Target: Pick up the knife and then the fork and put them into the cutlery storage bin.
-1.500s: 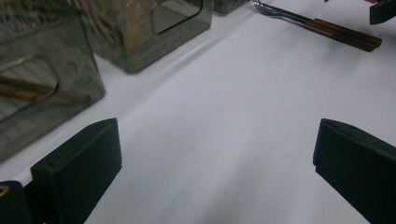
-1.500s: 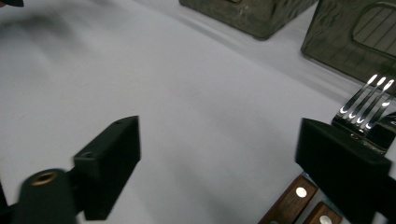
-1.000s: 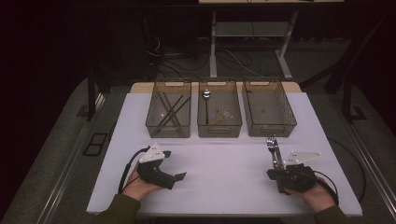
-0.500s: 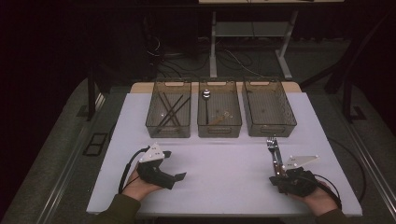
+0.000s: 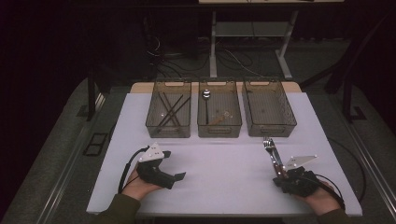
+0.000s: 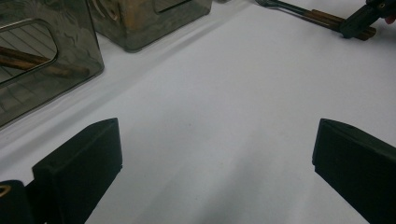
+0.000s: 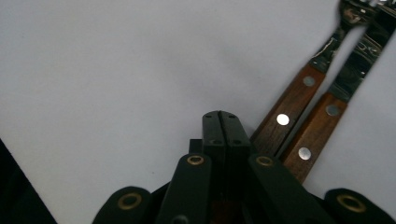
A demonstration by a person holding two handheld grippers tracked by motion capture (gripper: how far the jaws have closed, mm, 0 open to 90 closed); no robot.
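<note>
The fork (image 5: pixel 269 147) lies near the right edge of the white table (image 5: pixel 224 186), just in front of the right-hand bin (image 5: pixel 269 108), with a second wooden-handled piece, seemingly a knife (image 7: pixel 327 116), touching it side by side. Their handles point back toward the person, which puts them in line with the right gripper (image 5: pixel 282 173). In the right gripper view that gripper's jaws are pressed together with nothing between them, their tip just beside the fork's handle (image 7: pixel 289 121) rather than around it; it looks as though the gripper is resting against the cutlery, perhaps to nudge or line it up before a grasp.

The left gripper (image 5: pixel 180 176) sits near the front edge on the left side, jaws wide apart over bare table, well away from the cutlery and likely just waiting.

The three bins stand in a row along the far edge: the left bin (image 5: pixel 169 114) holds dark sticks, the middle bin (image 5: pixel 219 114) a spoon (image 5: pixel 206 100), so the right one is probably kept for forks or knives
</note>
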